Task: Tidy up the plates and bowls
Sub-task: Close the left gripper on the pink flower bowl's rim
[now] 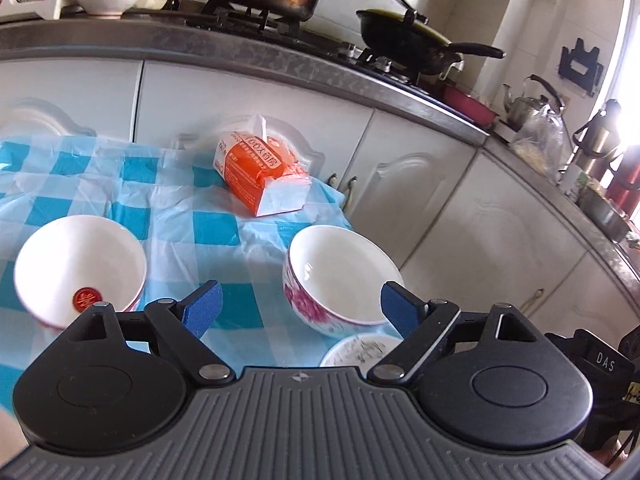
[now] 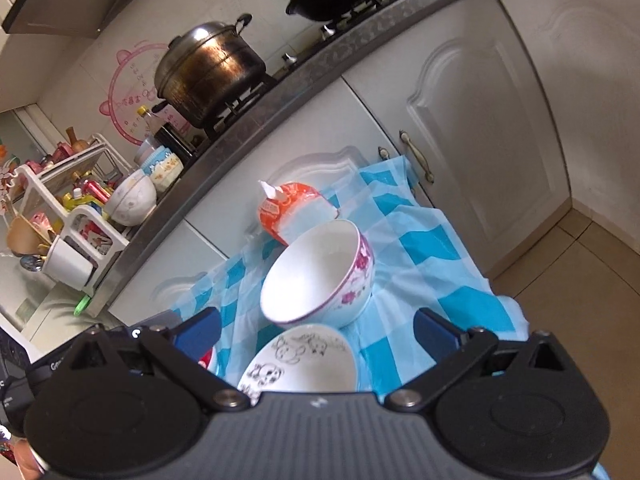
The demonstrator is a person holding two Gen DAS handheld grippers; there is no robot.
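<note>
Bowls sit ahead of us on the checked bench: floral bowl [image 1: 340, 276] lies between our left gripper [image 1: 300, 306] and right gripper [image 2: 316, 330], both with fingers spread and empty.

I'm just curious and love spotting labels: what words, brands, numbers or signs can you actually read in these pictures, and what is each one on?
"DAS": on the black device at the right edge of the left wrist view.
Orange tissue pack: white Chinese print, too blurred to read.
Red seal inside the white bowl: a mark, illegible.
Pink wall sticker: small writing, too small to read.
Black device by the right tool: partial letters, unclear.
</note>
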